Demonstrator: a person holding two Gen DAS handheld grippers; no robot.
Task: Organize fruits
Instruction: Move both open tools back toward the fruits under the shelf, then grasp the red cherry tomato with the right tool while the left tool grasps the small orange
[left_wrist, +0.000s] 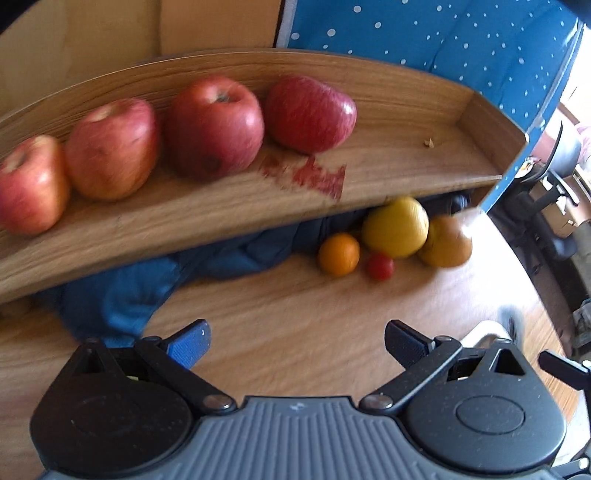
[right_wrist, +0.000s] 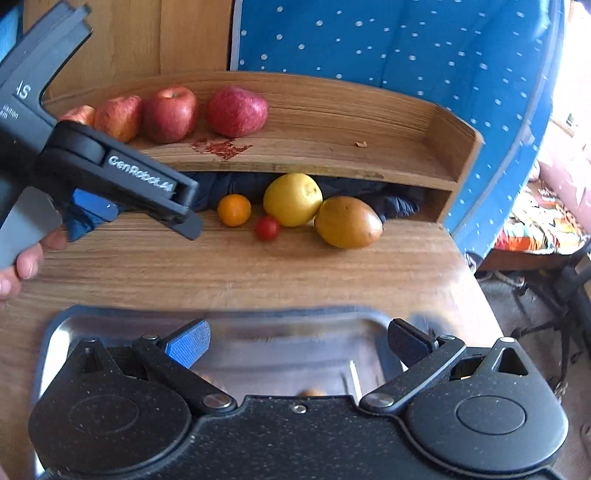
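- Left tool (left_wrist: 297, 345): jaws spread wide, nothing between them, touching nothing; held above bare tabletop (left_wrist: 295, 306), aimed at the far shelf. Seen from the right wrist view, its body crosses the upper left, gripped by a hand (right_wrist: 22, 258).
- Right tool (right_wrist: 299, 341): jaws spread wide, empty; poised over a metal tray (right_wrist: 59, 332) at the near edge of the tabletop. Contact w/ tray cannot be told.
- Shelf (right_wrist: 332, 155): wooden, raised at far side. Four red apples (right_wrist: 170, 114) in a row along its far wall, left half. Three stand stem-up approx.; the rightmost apple (right_wrist: 236, 110) lies tipped on its side, long axis left-right. Red flecks (right_wrist: 221, 147) on the shelf board just in front of it.
- Loose fruit on tabletop, at the shelf's lower opening, right of centre: small orange (right_wrist: 233, 209); cherry tomato (right_wrist: 267, 228) just near-right of it; large yellow citrus (right_wrist: 293, 199); yellow-brown mango-like fruit (right_wrist: 347, 222), long axis left-right, touching the citrus.
- Blue cloth (left_wrist: 122, 291) bunched under the shelf, left of the fruit.
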